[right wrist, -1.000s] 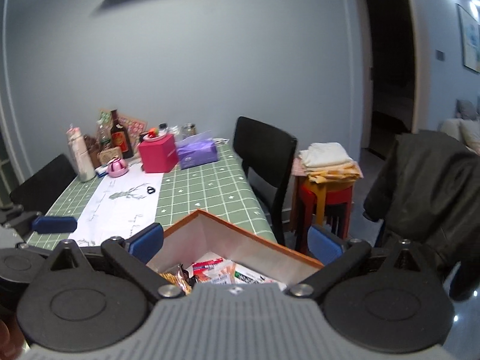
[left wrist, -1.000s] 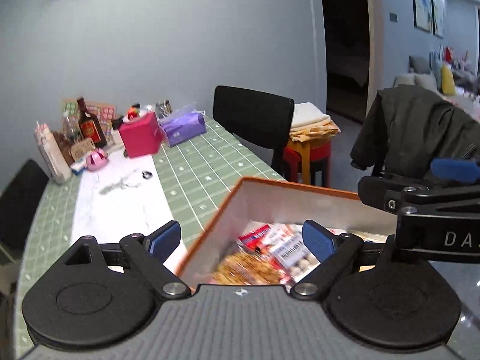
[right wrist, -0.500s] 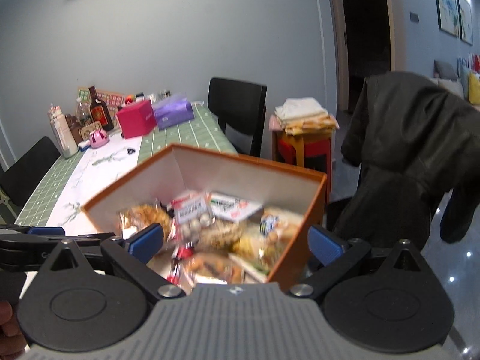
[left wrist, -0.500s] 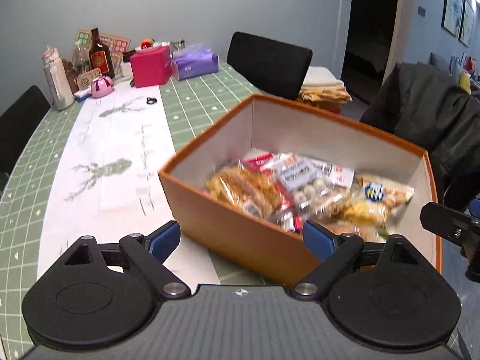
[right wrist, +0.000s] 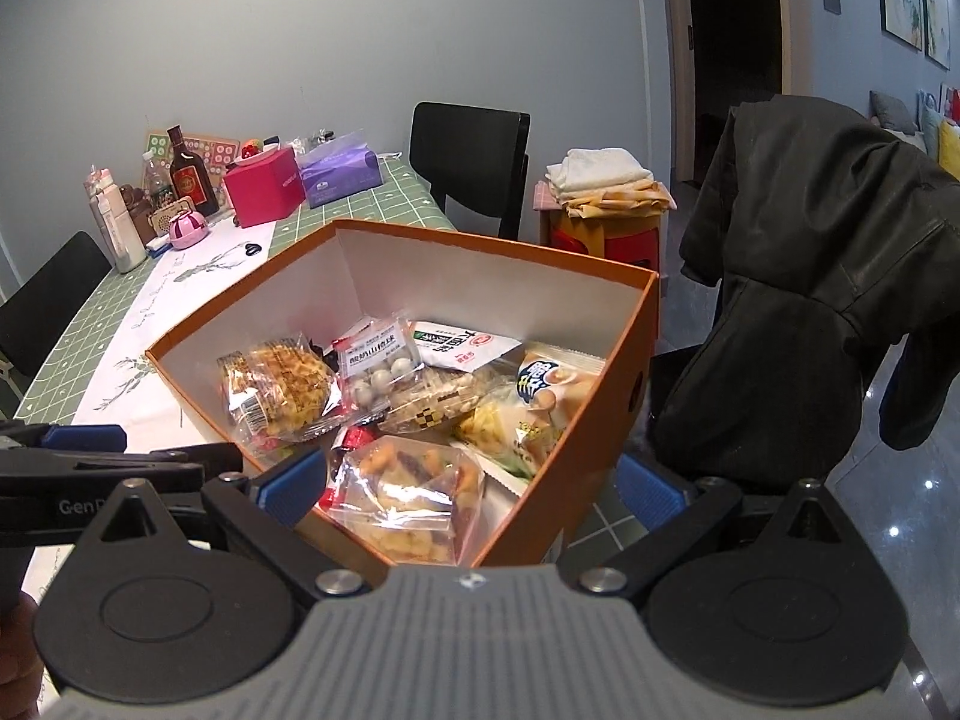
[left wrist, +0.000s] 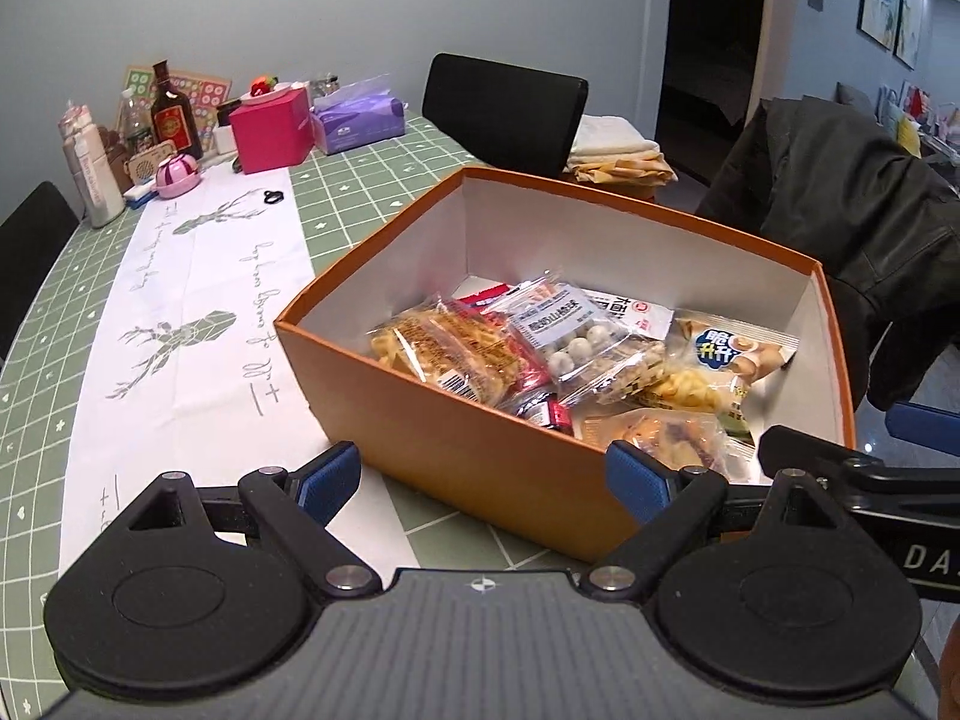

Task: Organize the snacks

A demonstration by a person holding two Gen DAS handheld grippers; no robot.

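Far left of table point(left wrist: 36, 312): black chair point(left wrist: 30, 228); white bottle point(left wrist: 90, 180), dark bottle point(left wrist: 174, 120), pink gadget point(left wrist: 176, 175) clustered at the far end; pink box point(left wrist: 270, 129) and purple tissue pack point(left wrist: 357, 123) just beside each other; white runner point(left wrist: 198, 312) with deer print runs down the green grid cloth.

Centre: orange box point(left wrist: 480, 456) open-topped, white inside, sits on the near right part of the table, near corner overlapping the runner; snacks inside, piled toward the near right side: waffle pack point(left wrist: 447, 354), ball pack point(left wrist: 570, 330) on top of others, blue-label pack point(left wrist: 726, 360) against right wall, clear mixed-cracker pack point(right wrist: 408, 492) nearest the right camera.

Left gripper point(left wrist: 480, 480): blue pads spread wide, nothing between them, low in front of the box's near wall.

Right gripper point(right wrist: 474, 489): pads spread wide, straddling the box's near corner; empty; whether the pads touch the box, cannot tell.

Right: 2nd black chair point(left wrist: 504, 114) behind the table; stool point(right wrist: 606, 240) with folded cloths point(right wrist: 600, 180); dark jacket point(right wrist: 810, 276) draped over a chair.
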